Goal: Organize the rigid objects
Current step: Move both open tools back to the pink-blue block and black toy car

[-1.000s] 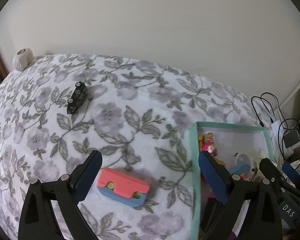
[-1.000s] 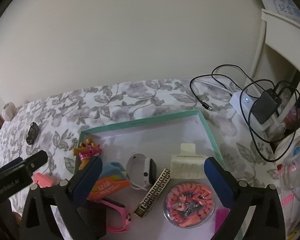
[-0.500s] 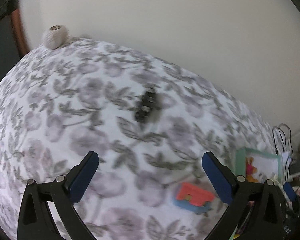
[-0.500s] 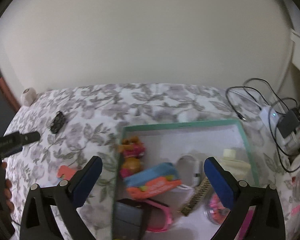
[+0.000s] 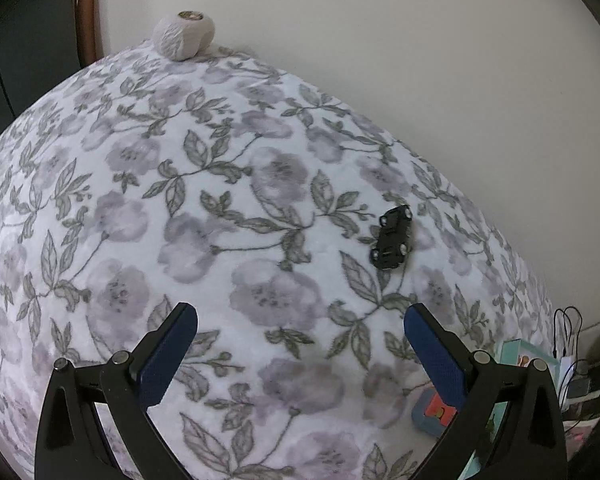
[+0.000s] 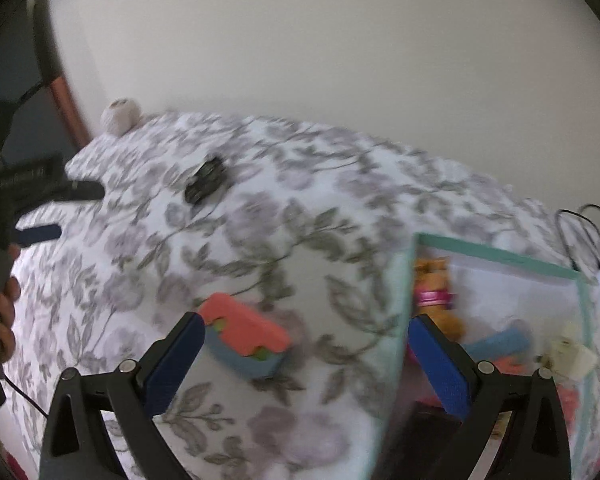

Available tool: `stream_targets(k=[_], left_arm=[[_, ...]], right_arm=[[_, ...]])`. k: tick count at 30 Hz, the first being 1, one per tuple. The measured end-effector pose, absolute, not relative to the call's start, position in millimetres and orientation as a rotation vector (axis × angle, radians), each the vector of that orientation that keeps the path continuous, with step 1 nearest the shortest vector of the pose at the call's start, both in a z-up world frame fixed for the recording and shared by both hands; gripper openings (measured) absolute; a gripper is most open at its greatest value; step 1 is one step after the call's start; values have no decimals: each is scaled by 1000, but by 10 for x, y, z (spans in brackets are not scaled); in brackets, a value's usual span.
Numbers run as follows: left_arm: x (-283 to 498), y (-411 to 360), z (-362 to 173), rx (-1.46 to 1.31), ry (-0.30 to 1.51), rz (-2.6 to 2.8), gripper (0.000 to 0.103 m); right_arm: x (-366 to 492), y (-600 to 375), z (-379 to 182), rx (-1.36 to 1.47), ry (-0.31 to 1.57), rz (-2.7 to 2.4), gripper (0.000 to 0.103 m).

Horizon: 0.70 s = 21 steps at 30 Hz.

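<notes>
several blurred toys, seemingly, fill the teal-rimmed box (image 6: 500,255).

White bedspread (image 5: 260,200) with grey-purple flowers and green-grey leaves, black toy car (image 5: 392,237), coral-and-blue block (image 6: 246,340), teal-rimmed box (image 6: 500,254), beige yarn ball (image 5: 183,35).
</notes>
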State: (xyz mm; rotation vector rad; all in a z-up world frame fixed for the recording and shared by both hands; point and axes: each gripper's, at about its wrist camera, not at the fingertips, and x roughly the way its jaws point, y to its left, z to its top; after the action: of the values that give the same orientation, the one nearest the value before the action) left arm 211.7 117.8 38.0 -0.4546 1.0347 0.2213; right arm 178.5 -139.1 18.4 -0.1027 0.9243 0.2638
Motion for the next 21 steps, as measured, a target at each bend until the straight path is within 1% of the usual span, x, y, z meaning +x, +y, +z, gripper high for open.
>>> stream_targets(k=[5, 11, 16, 19, 21], left_arm=[[2110, 1245, 330, -476, 1042, 213, 103], [2124, 1305, 274, -508, 1051, 203, 103], [2140, 1320, 210, -519, 1067, 197, 103], [2150, 1341, 171, -525, 1076, 196, 103], [2151, 1351, 154, -532, 1078, 194, 103]], right_arm=[[1819, -1208, -29, -179, 958, 272, 103], [1891, -1239, -241, -180, 1036, 241, 103], [1921, -1221, -275, -189, 1031, 241, 102], [1874, -1114, -297, -293, 1026, 224, 102], [1863, -1095, -293, -299, 1012, 221, 101]])
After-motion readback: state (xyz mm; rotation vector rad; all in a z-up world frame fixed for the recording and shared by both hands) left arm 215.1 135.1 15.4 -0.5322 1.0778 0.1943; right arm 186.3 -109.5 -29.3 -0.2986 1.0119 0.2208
